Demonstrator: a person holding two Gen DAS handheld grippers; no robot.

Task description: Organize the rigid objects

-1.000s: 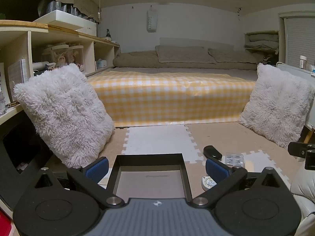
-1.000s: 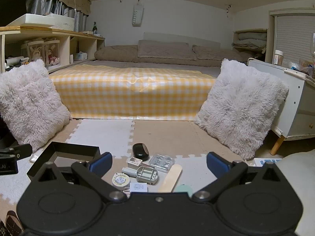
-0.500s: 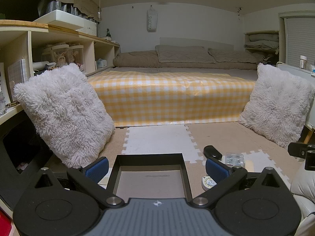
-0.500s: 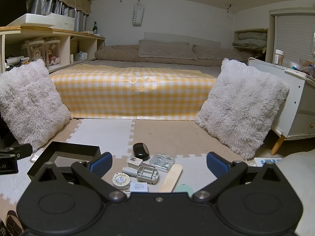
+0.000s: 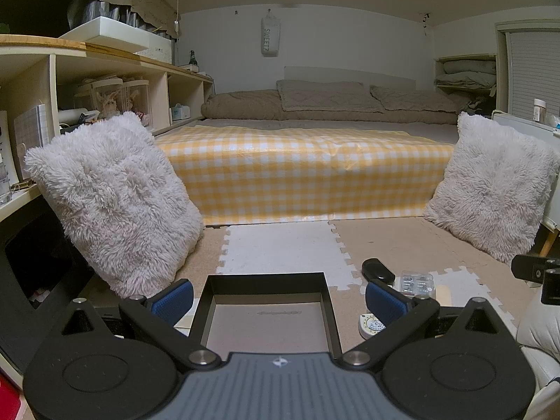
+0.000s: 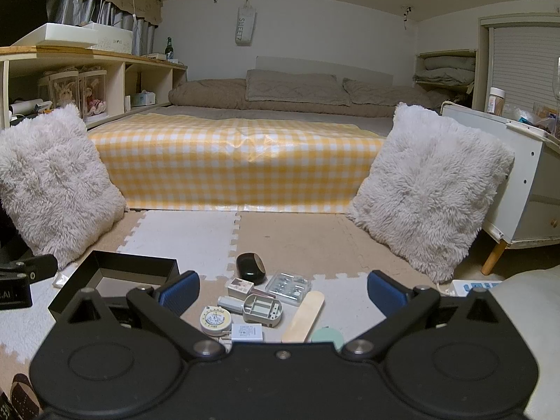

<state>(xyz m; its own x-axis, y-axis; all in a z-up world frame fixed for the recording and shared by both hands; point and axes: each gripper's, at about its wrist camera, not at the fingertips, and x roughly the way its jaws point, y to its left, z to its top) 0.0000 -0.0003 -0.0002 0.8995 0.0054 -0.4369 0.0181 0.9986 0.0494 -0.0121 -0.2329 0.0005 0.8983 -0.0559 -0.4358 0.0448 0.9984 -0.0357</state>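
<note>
A black open box (image 5: 329,301) sits on the foam floor mat, right in front of my left gripper (image 5: 278,301), which is open and empty above its near side. The box shows at left in the right wrist view (image 6: 105,264). My right gripper (image 6: 281,292) is open and empty over a cluster of small items: a black oval case (image 6: 250,267), a clear plastic case (image 6: 288,283), a grey plastic holder (image 6: 262,309), a round tape measure (image 6: 215,320), a small matchbox-like box (image 6: 239,285), a white charger (image 6: 246,332), a wooden stick (image 6: 304,315) and a mint-green disc (image 6: 327,336).
Two fluffy white pillows (image 6: 52,178) (image 6: 430,185) lean at left and right of the mat. A yellow checked bed (image 6: 234,168) is behind. A white cabinet (image 6: 525,182) stands at right, shelves (image 5: 105,87) at left. A power strip (image 6: 472,285) lies at right.
</note>
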